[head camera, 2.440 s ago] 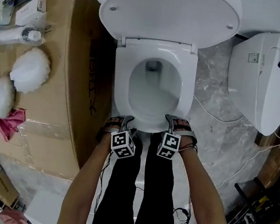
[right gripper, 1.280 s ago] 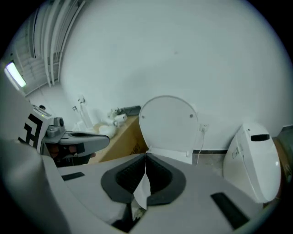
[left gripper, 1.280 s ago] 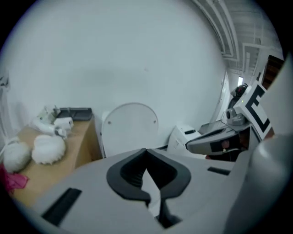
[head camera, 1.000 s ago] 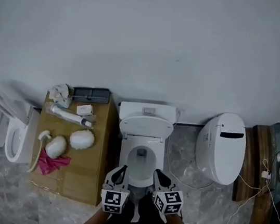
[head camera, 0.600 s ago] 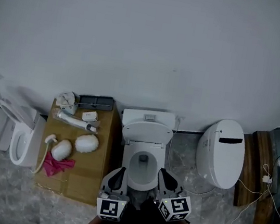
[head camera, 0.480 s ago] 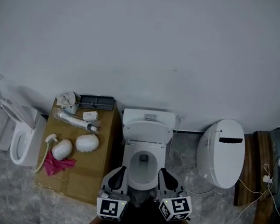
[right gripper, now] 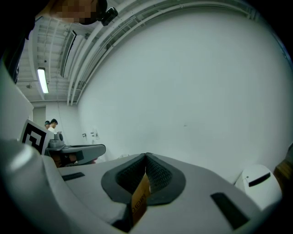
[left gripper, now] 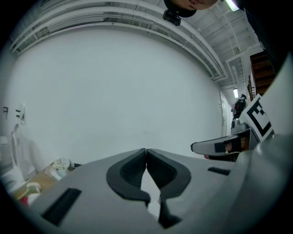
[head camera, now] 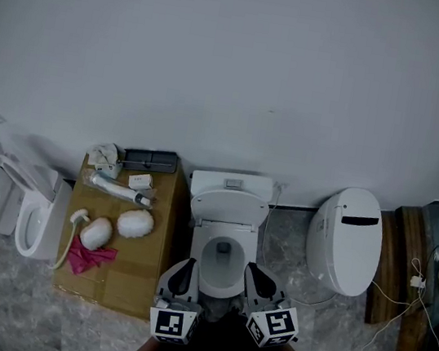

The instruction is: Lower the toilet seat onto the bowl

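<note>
Toilet seat of white oval plastic (head camera: 208,247) lying on the bowl, both grippers shut

The grey left gripper (head camera: 187,266) (left gripper: 146,151) and the grey right gripper (head camera: 252,270) (right gripper: 145,156) are hovering side by side. Each is pressing its black ribbed fingers together, tip to tip. The seat is lying just ahead of the two sets of fingertips, between them and lower than them. The white rounded lid (head camera: 229,207) is standing raised beyond it. A brown cardboard box (head camera: 138,273) is sitting to the left of the left fingers. A second white toilet (head camera: 345,240) is sitting well to the right of the right fingers.
</note>
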`<act>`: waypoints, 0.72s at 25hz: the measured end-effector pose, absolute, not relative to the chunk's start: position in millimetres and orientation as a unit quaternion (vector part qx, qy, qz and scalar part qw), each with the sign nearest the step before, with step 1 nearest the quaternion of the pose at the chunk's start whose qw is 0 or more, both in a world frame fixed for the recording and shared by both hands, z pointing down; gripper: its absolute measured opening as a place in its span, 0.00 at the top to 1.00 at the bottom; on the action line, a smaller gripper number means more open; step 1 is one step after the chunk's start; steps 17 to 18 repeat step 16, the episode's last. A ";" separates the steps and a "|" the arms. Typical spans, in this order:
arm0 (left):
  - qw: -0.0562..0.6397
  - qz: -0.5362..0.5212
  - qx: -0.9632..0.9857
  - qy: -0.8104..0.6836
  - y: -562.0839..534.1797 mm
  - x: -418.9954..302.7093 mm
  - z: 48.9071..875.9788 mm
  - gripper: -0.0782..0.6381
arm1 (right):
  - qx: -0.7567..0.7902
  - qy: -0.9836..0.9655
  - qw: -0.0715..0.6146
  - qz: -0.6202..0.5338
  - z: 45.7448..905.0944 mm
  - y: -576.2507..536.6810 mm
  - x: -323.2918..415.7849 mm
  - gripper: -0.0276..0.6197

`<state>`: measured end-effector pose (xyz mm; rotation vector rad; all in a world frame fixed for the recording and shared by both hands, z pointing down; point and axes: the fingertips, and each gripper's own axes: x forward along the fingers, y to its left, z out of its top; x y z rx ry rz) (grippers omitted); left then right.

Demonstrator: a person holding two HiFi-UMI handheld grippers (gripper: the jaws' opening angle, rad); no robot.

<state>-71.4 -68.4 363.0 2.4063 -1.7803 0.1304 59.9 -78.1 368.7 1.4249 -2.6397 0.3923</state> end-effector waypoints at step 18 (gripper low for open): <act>0.082 0.072 0.796 -0.595 -62.6 -74.1 364.9 0.88 | 0.468 -0.873 0.066 0.120 367.7 -72.5 51.6 0.92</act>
